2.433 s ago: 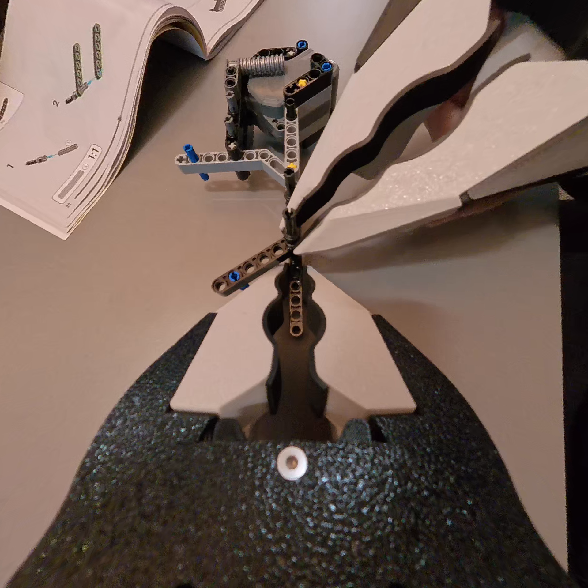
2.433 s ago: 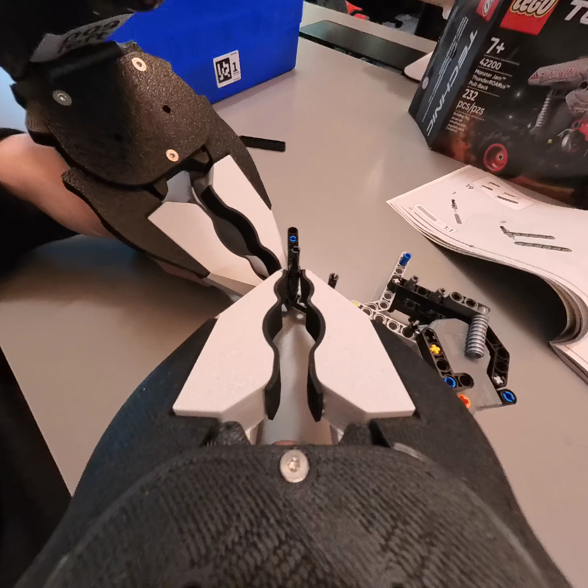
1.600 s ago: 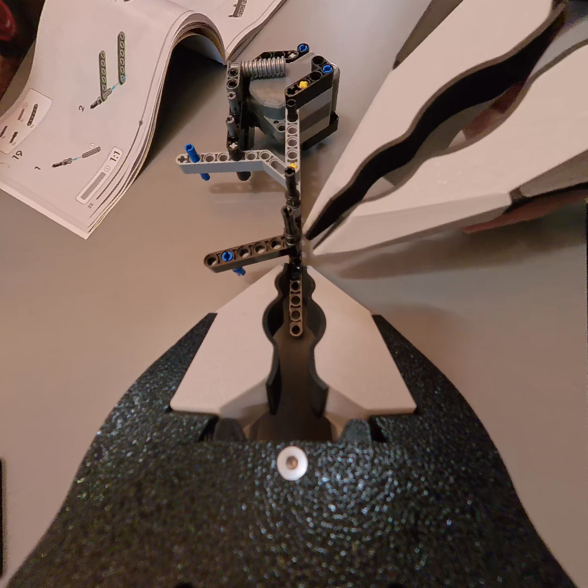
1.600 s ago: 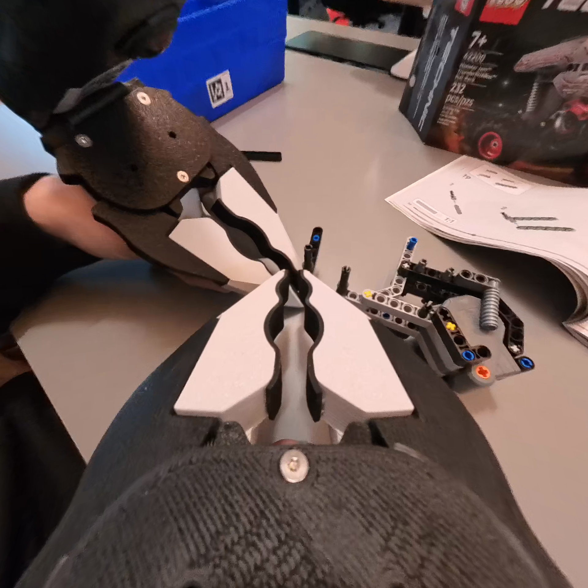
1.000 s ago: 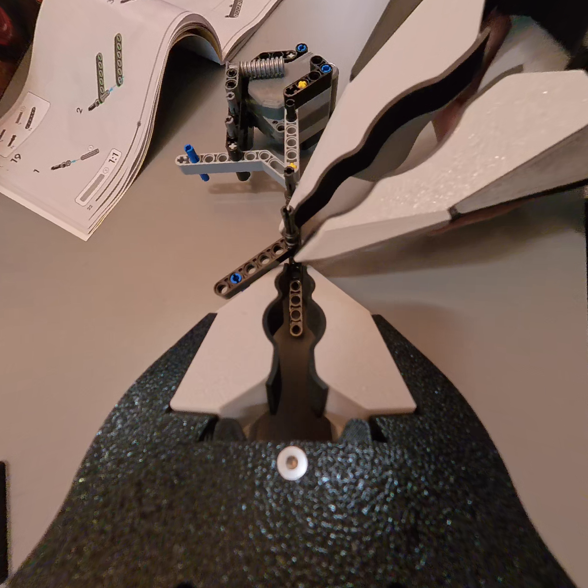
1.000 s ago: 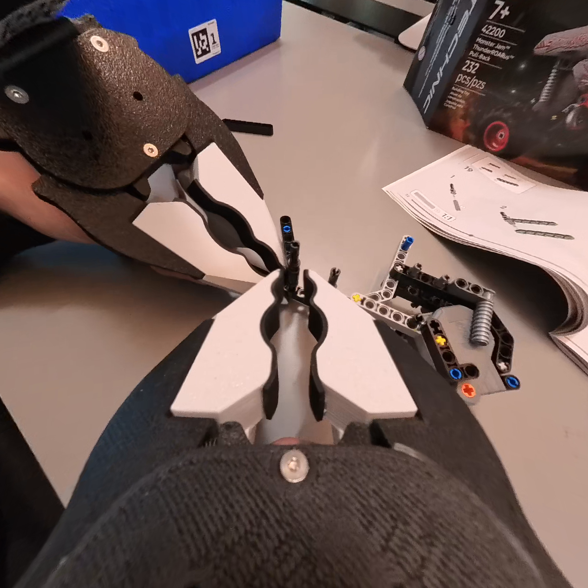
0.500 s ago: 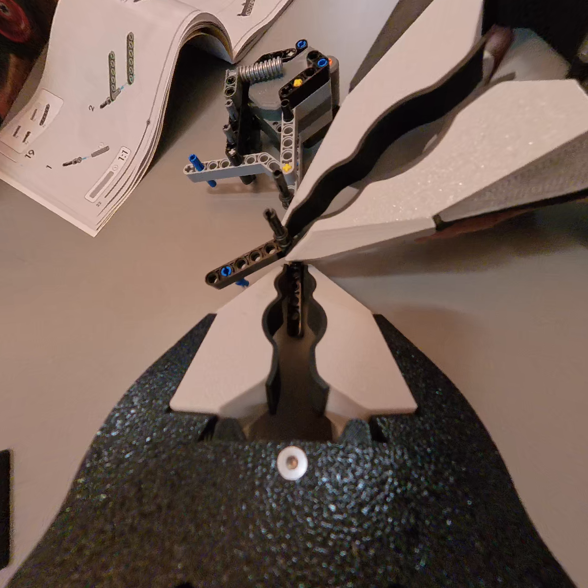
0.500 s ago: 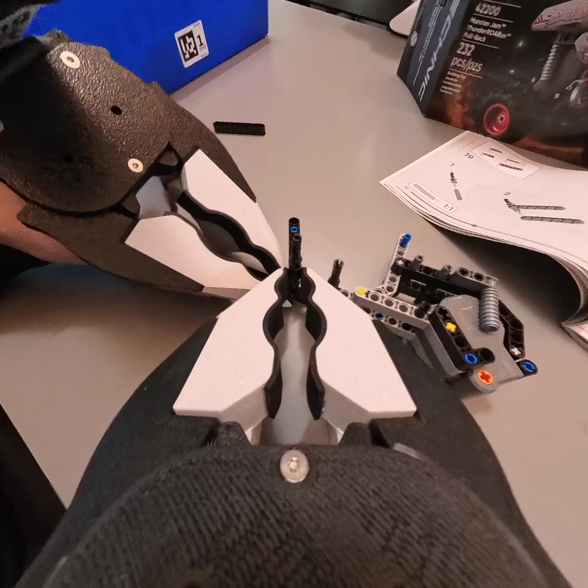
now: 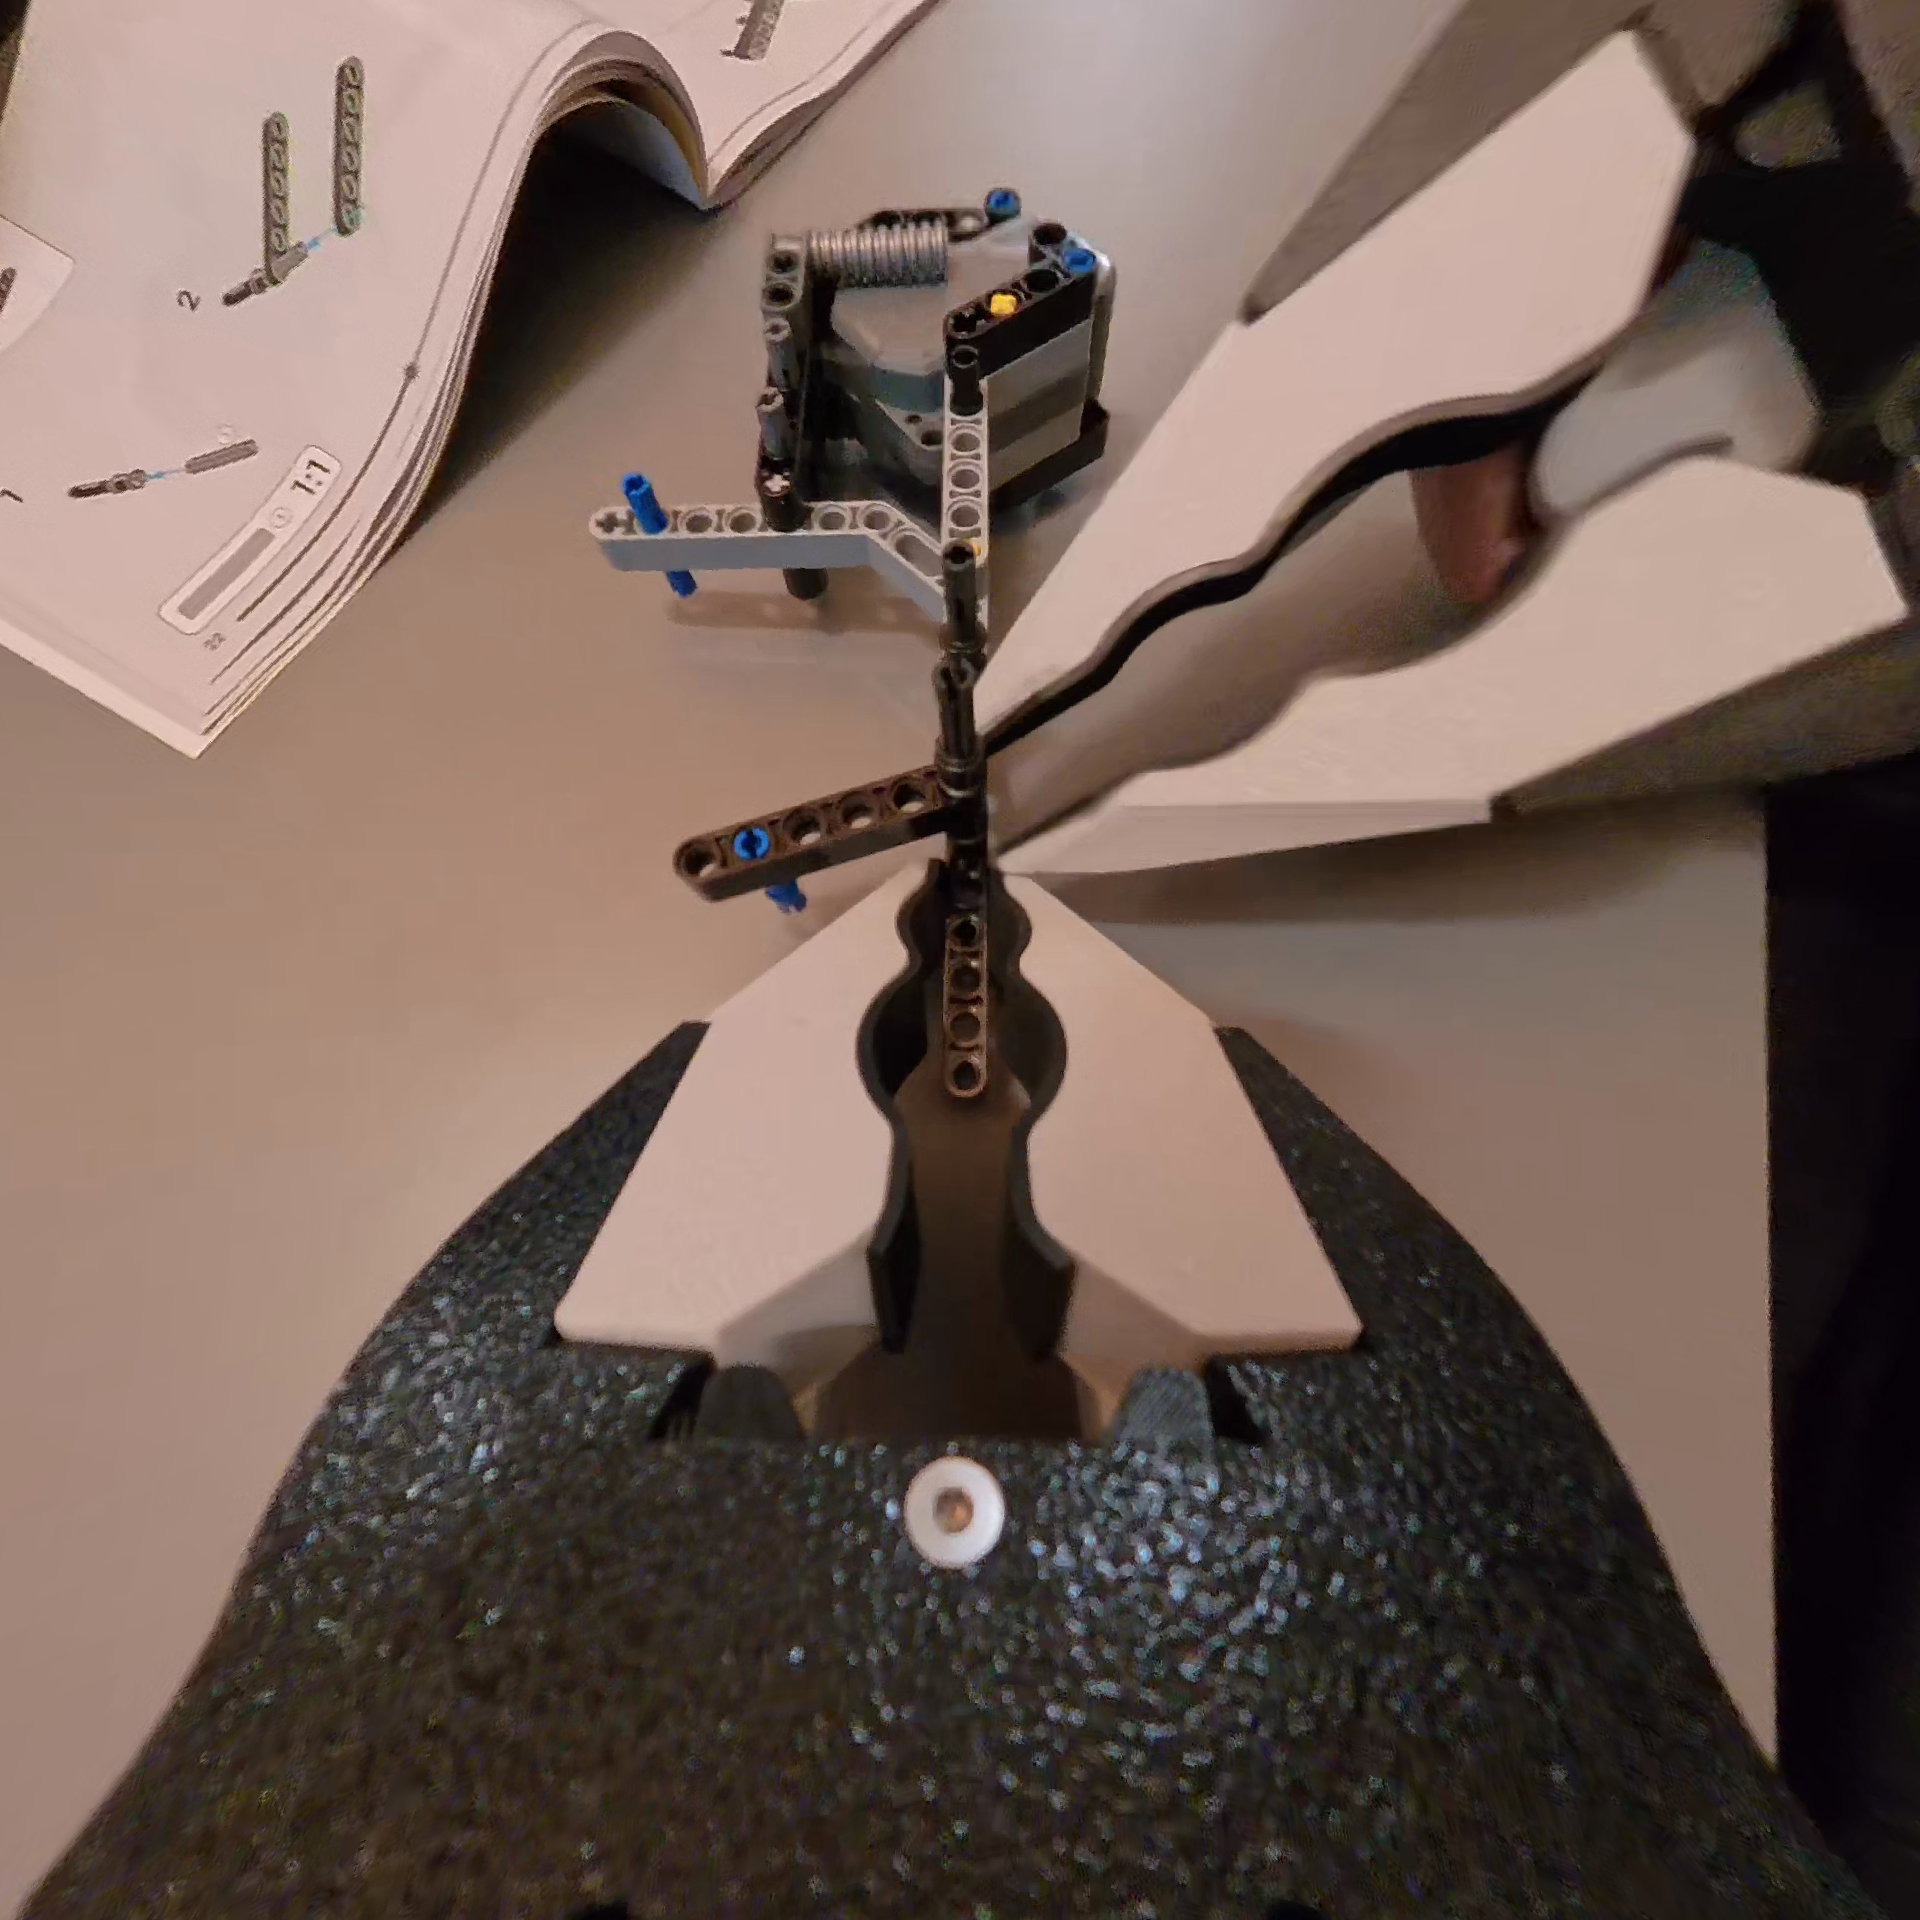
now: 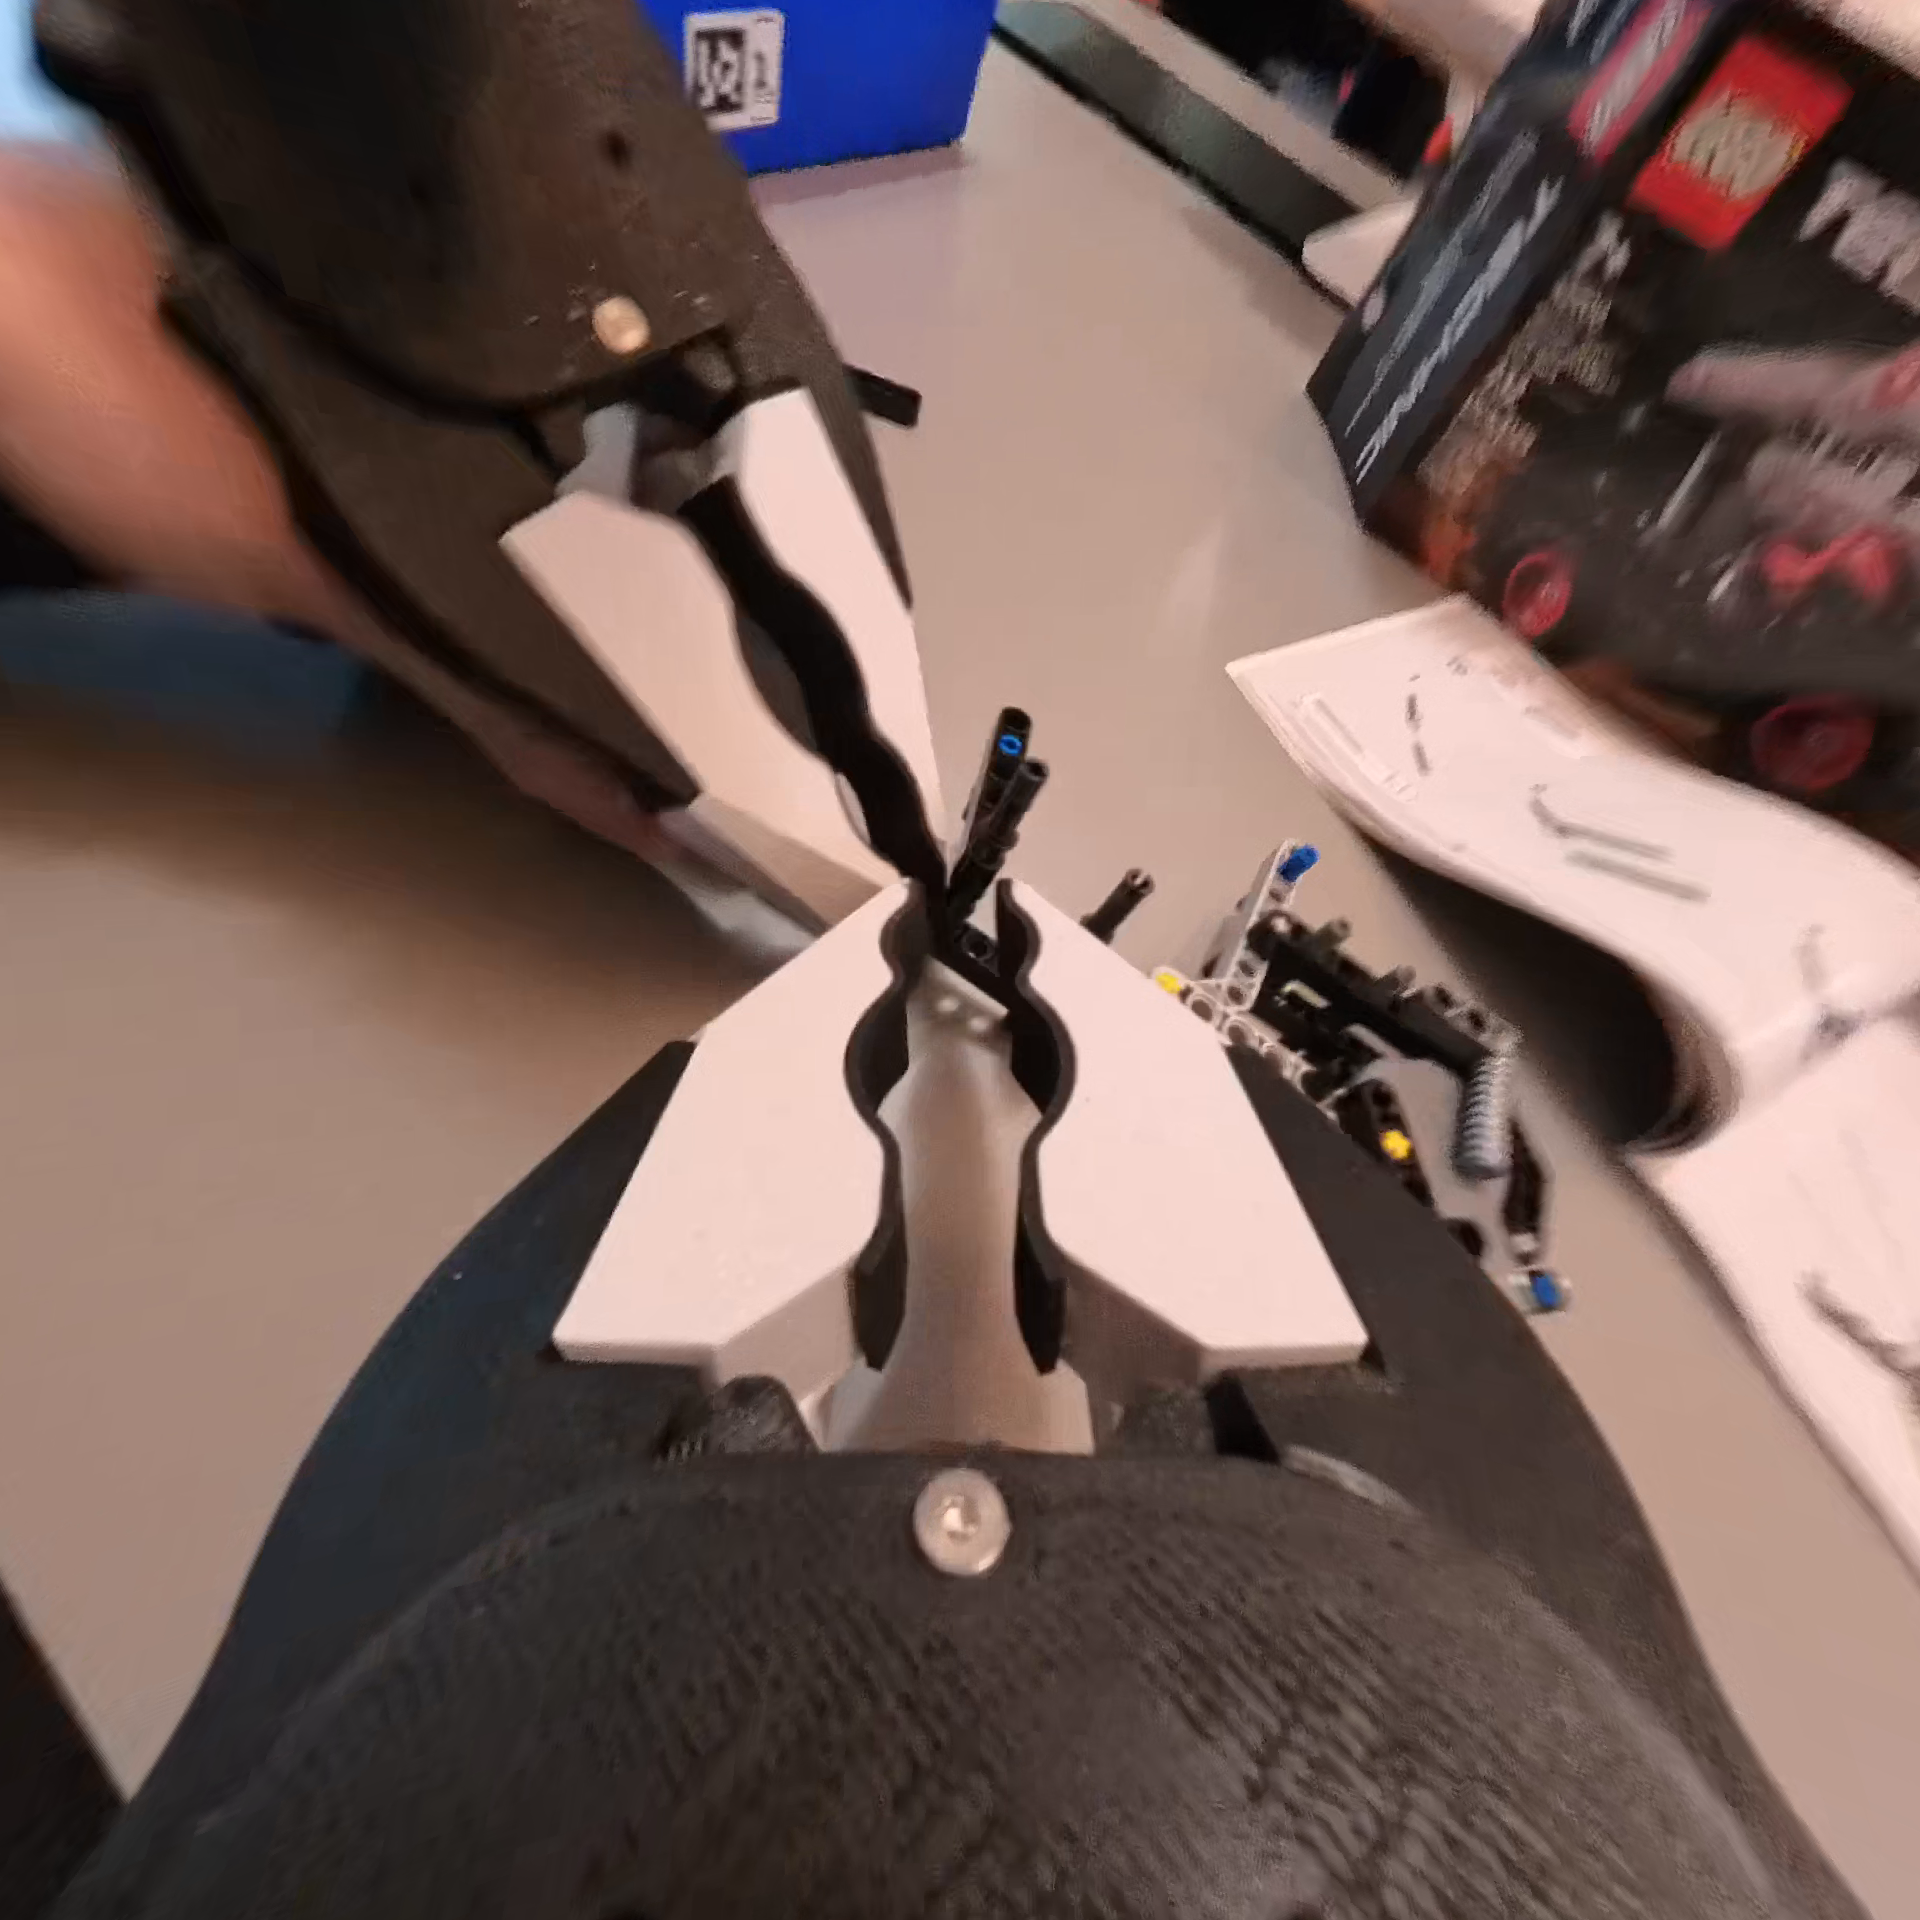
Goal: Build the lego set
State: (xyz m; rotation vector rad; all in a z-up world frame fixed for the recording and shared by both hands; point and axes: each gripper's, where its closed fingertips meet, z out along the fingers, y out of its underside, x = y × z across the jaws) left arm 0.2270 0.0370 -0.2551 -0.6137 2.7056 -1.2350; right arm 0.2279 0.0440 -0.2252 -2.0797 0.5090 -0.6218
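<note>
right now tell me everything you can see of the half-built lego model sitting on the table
The half-built model stands on the grey table, untouched by either gripper, beside the open instruction booklet. It looks like plastic: black and light grey holed beams around a grey block, a silvery coil spring on top, and blue and yellow pins. A light grey angled beam juts forward.

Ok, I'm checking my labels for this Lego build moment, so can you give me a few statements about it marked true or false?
1. The left hand-held gripper is clamped on a dark grey beam with holes. True.
2. The instruction booklet is closed. False: it lies open on the table.
3. A blue pin sits in the crossing beam that sticks out to the left. True.
4. The partly built model with the spring is lifted in the right hand-held gripper. False: it stands on the table, beyond both grippers.
</note>
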